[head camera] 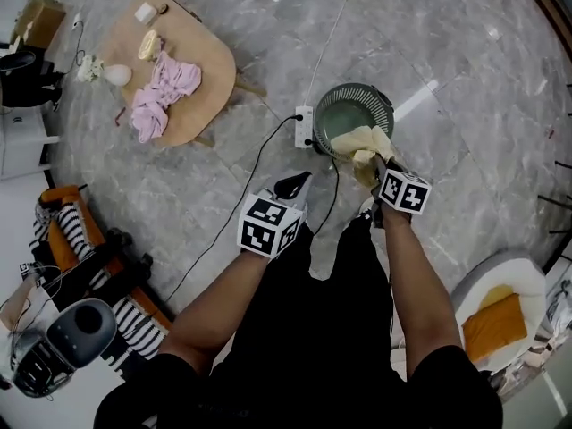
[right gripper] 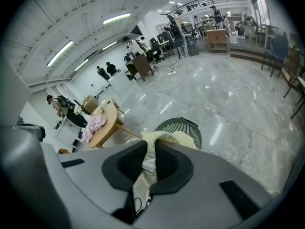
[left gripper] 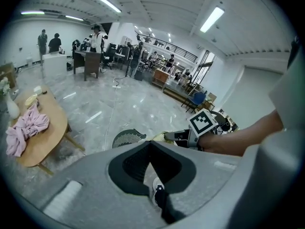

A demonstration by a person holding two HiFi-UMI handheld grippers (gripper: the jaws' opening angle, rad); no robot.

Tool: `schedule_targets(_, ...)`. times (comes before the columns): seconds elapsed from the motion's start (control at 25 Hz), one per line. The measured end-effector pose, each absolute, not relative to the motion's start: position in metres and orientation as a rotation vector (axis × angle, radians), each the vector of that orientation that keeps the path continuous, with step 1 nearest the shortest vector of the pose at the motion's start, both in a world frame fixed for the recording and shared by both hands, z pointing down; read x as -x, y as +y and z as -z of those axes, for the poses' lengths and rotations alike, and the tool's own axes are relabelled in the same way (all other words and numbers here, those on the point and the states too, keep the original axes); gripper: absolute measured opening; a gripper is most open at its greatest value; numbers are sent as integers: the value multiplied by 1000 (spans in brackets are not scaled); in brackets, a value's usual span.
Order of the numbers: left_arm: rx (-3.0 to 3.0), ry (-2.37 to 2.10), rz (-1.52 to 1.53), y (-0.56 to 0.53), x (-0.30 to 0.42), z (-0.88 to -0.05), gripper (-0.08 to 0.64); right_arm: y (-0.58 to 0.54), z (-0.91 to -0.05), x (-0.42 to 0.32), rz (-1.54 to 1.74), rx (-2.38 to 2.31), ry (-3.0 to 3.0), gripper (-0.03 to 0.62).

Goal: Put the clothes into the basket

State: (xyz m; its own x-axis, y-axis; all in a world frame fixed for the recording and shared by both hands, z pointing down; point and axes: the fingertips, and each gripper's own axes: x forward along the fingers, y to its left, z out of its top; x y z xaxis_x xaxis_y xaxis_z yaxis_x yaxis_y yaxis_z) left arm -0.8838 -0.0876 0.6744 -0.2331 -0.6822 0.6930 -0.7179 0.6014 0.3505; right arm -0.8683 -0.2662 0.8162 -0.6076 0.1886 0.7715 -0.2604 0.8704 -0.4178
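A pale yellow cloth [head camera: 361,141] hangs over the near rim of the round green basket [head camera: 332,107] on the floor, partly inside it. My right gripper [head camera: 379,164] is shut on this cloth just above the rim; in the right gripper view the cloth [right gripper: 167,138] runs between the jaws of that gripper [right gripper: 153,144], with the basket [right gripper: 186,127] right behind. My left gripper [head camera: 291,186] hovers left of the basket, shut and holding nothing [left gripper: 150,144]. A pink heap of clothes [head camera: 164,91] lies on the wooden table [head camera: 213,68] at the far left.
A white power strip [head camera: 304,125] with a black cable lies on the floor beside the basket. The table also carries a white vase [head camera: 116,74]. A chair with an orange cushion [head camera: 499,324] stands at the lower right. Striped fabric and gear crowd the lower left.
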Motion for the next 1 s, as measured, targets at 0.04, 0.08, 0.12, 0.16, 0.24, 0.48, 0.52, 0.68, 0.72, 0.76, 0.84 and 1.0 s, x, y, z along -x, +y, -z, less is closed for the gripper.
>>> schedule_targets(0.04, -1096, -1959, -51, -87, 886, -680, 0, -268, -826, 875, -618, -45, -2128, 37)
schedule_targets(0.08, -1082, -1958, -48, -88, 888, -686, 0, -269, -834, 882, -604, -39, -2126, 37)
schedule_targets(0.12, -1069, -1955, -44, -88, 889, -692, 0, -271, -842, 889, -588, -33, -2127, 37)
schedule_targets(0.16, -1059, -1951, -42, -89, 889, -697, 0, -272, -850, 895, -573, -28, -2128, 37)
schedule_targets(0.24, -1049, -1937, -46, -91, 888, -708, 0, -275, -873, 902, -554, -22, -2120, 37)
schedule_targets(0.48, -1030, -1895, -76, -93, 879, -744, 0, -276, -956, 882, -486, -17, -2012, 37)
schedule_targets(0.52, -1025, -1890, -77, -93, 878, -748, 0, -273, -968, 874, -479, -7, -1991, 37)
schedule_targets(0.68, -1043, -1875, -94, -94, 876, -755, 0, -260, -1006, 835, -476, 14, -1918, 37)
schedule_targets(0.72, -1048, -1872, -97, -95, 875, -756, 0, -258, -1010, 825, -464, 11, -1903, 37)
schedule_targets(0.76, -1051, -1870, -100, -95, 873, -757, 0, -257, -1013, 814, -450, 5, -1887, 37)
schedule_targets(0.84, -1053, -1864, -105, -94, 867, -760, 0, -252, -1023, 789, -442, -3, -1844, 37)
schedule_targets(1.0, -1060, -1852, -110, -97, 853, -761, 0, -244, -1040, 751, -433, 3, -1781, 38)
